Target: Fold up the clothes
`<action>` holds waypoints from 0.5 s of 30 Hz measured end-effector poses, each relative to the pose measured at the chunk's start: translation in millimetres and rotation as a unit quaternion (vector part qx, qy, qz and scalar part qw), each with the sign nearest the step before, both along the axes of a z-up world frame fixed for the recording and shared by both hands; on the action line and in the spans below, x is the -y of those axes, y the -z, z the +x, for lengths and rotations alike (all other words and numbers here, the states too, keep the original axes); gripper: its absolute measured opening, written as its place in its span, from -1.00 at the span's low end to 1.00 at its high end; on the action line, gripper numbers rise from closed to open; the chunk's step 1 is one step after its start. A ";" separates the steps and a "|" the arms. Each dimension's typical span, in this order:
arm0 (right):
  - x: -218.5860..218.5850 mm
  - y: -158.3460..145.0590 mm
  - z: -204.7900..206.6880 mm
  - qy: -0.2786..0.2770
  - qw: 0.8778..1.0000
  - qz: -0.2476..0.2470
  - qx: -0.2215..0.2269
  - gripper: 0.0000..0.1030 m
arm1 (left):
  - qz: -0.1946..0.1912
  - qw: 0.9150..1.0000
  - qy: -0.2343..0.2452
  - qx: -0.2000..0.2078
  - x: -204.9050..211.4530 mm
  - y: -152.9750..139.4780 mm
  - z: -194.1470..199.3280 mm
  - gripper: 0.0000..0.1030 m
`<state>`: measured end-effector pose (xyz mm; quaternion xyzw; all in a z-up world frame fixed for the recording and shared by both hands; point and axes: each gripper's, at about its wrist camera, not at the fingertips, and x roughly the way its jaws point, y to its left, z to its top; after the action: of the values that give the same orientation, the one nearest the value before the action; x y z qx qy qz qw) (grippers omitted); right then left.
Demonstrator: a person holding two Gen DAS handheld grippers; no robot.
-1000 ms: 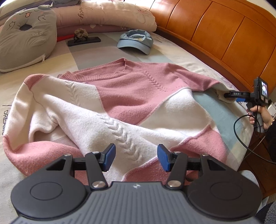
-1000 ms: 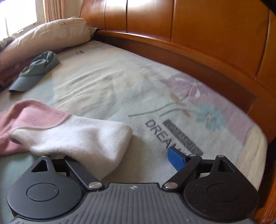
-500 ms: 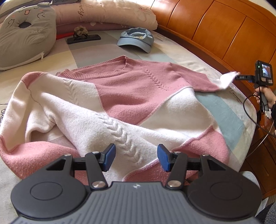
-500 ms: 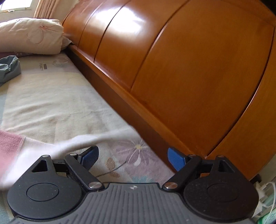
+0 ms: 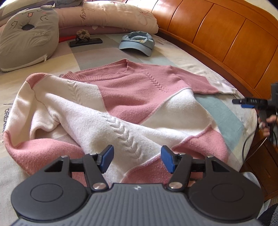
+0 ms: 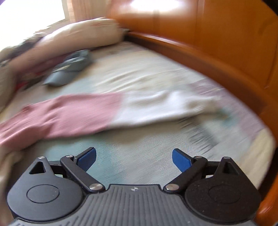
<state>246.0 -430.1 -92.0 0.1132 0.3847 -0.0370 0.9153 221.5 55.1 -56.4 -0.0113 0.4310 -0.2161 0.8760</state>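
Bedding patterned in pale blocks carries one fuzzy pink-and-white cable-knit sweater (image 5: 111, 107) across the frame's middle, its hem just beyond the left gripper (image 5: 137, 160), whose jaws, just widening, stand apart with nothing between them. At right, one white-cuffed sleeve (image 6: 156, 106) lies flat above the right gripper (image 6: 133, 159), its jaws just spread wide and empty. One blue cap (image 5: 137, 43) and two pillows (image 5: 107, 15) sit upper left by the glossy curved wooden headboard (image 5: 225, 34).

Pink & white cable-knit sweater (image 5: 121, 107) lies face-up on bed, rumpled, one sleeve (image 6: 121, 111) stretched sideways.
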 end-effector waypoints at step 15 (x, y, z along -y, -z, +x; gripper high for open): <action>-98.0 41.7 -13.5 -0.052 0.995 -0.079 -0.042 1.00 | -0.015 0.998 -0.061 -0.013 -37.7 19.0 -45.3 0.18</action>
<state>232.5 -332.1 -133.7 0.0185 0.4244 -0.0242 0.9050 176.3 92.8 -75.3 -0.0536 0.4370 -0.1692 0.8818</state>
